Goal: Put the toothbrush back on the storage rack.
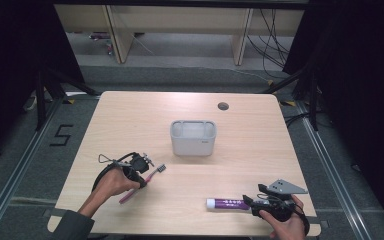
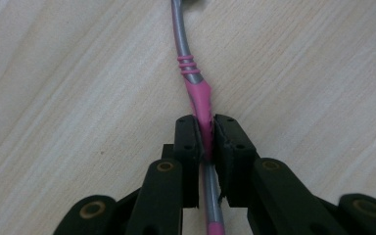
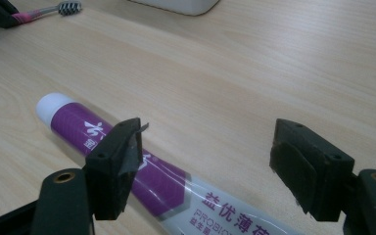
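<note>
The left tongs are clamped on the toothbrush, pads pressing the pink part of its handle, which lies flat on the desk near the front left. The right tongs stand wide open over the toothpaste at the front right; one pad is just at the tube's side, the other well apart from it, so nothing is held there.

The step in hand looks like picking up the brush, probably to drop it in the grey holder that stands in the middle of the desk, well apart from both. The next move calls for a straight lift without letting the thin handle twist in the pads, then tipping the brush upright over one of the holder's compartments; which one, I cannot tell from the high view.

The desk is pale wood grain with a cable hole at the far edge. Around it lie dark carpet, floor rails, black curtains and loose cables.
</note>
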### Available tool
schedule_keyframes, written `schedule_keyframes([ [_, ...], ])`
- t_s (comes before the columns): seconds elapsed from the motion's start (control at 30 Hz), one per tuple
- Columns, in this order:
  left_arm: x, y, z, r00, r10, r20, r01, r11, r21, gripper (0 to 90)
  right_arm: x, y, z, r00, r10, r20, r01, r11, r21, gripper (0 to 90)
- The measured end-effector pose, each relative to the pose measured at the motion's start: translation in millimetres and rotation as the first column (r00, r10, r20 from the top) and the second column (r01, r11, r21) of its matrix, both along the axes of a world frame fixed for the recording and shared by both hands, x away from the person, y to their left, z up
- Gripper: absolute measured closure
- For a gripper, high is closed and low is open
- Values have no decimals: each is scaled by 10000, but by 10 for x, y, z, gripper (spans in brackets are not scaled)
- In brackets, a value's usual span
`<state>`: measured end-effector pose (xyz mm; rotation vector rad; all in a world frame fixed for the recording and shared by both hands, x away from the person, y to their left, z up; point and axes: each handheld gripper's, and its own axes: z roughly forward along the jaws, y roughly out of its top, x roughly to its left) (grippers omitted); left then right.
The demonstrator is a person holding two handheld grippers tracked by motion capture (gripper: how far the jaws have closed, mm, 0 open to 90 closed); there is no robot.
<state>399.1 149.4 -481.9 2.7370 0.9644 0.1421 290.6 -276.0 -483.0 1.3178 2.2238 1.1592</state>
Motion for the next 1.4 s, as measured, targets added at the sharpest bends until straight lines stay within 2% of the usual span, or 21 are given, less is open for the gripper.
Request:
schedule_keyframes([
  [0.43,24,-52,8,9996,-112,-248,122,9991,405,816,0,-1,-2,10000,9,-11,-9,10000,15,286],
  [0.57,21,-74,8,9996,-226,-180,236,9983,541,819,0,3,-1,10000,24,-1,-24,10000,30,286],
  [0.63,12,-85,16,9987,-426,-285,446,9963,734,822,-2,1,2,10000,-12,-13,12,10000,66,286],
  [0.67,10,-82,26,9986,-488,-210,502,9959,750,822,2,-3,1,10000,6,60,-7,10000,40,286],
  [0.87,-4,-44,123,9983,-555,148,550,9979,336,825,8,-11,-4,9999,-1,110,1,10000,0,286],
  [1.0,-31,20,267,9966,-550,606,571,9978,-346,825,4,-12,5,10000,-3,24,3,10000,8,285],
  [1.03,-31,20,267,9966,-550,606,571,9978,-346,825,7,-14,2,10000,12,74,-12,10000,-22,286],
  [1.07,-37,41,304,9950,-506,856,563,9962,-661,825,8,-15,1,10000,8,97,-8,10000,-27,286],
  [1.1,-38,53,320,9949,-485,886,560,9949,-839,825,4,-12,7,10000,-15,31,15,10000,49,286],
  [1.13,-38,53,320,9949,-485,886,560,9949,-839,825,4,-12,7,10000,-15,31,15,10000,49,286],
  [1.17,-36,71,347,9938,-427,1026,543,9921,-1127,825,10,-23,8,9999,21,141,-21,10000,-18,286],
  [1.2,-36,71,347,9938,-427,1026,543,9921,-1127,825,10,-23,8,9999,21,141,-21,10000,-18,286],
  [1.23,-36,89,374,9918,-280,1247,462,9883,-1452,825,12,-29,7,9997,-68,247,67,10000,31,286],
  [1.3,-34,99,392,9910,-209,1325,413,9873,-1534,825,27,-57,9,9988,26,488,-19,9999,-157,286],
  [1.33,-39,110,405,9906,-189,1357,412,9857,-1634,825,27,-57,9,9988,26,488,-19,9999,-157,286],
  [1.37,-49,124,415,9859,-66,1672,397,9798,-1958,825,26,-58,12,9997,52,256,-52,10000,-9,286],
  [1.4,-49,124,415,9859,-66,1672,397,9798,-1958,825,26,-58,12,9997,52,256,-52,10000,-9,286],
])
